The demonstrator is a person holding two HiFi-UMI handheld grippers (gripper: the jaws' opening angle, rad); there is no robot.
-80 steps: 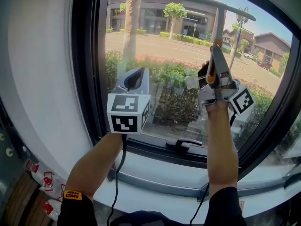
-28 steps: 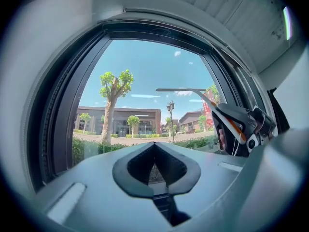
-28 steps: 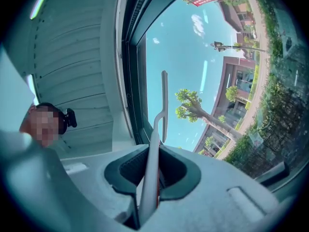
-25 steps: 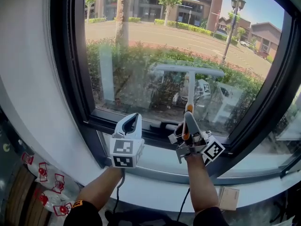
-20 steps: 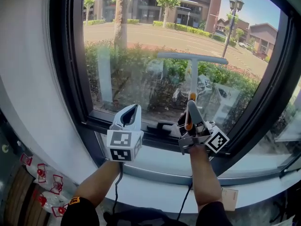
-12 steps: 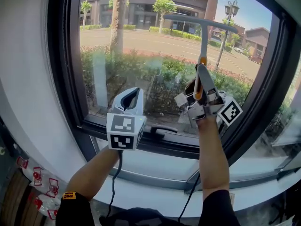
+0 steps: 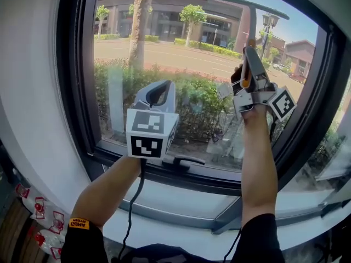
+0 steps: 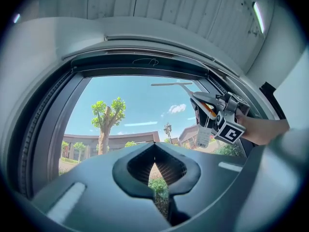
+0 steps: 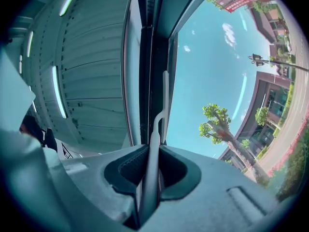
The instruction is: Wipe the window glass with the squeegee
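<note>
The squeegee has a long grey blade (image 7: 249, 5) lying across the top of the window glass (image 7: 181, 53), close under the upper frame. Its stem runs down into my right gripper (image 7: 249, 56), which is shut on the orange-banded handle and raised high on the right side of the pane. In the right gripper view the handle (image 9: 152, 163) is pinched between the jaws of the right gripper (image 9: 149, 178), and the blade (image 9: 165, 105) rests along the dark frame. My left gripper (image 7: 158, 89) hovers lower at centre-left, shut and holding nothing (image 8: 155, 178). The left gripper view shows the right gripper (image 8: 212, 112) with the squeegee blade (image 8: 169, 84).
A dark window frame (image 7: 77, 64) surrounds the pane, with a black latch handle (image 7: 184, 160) on its bottom rail above a white sill (image 7: 181, 201). Red-and-white packets (image 7: 38, 210) lie low at the left. Cables hang from both grippers.
My right gripper has carried the squeegee up from just above the bottom rail to the top of the pane. The left gripper has also risen a little.
</note>
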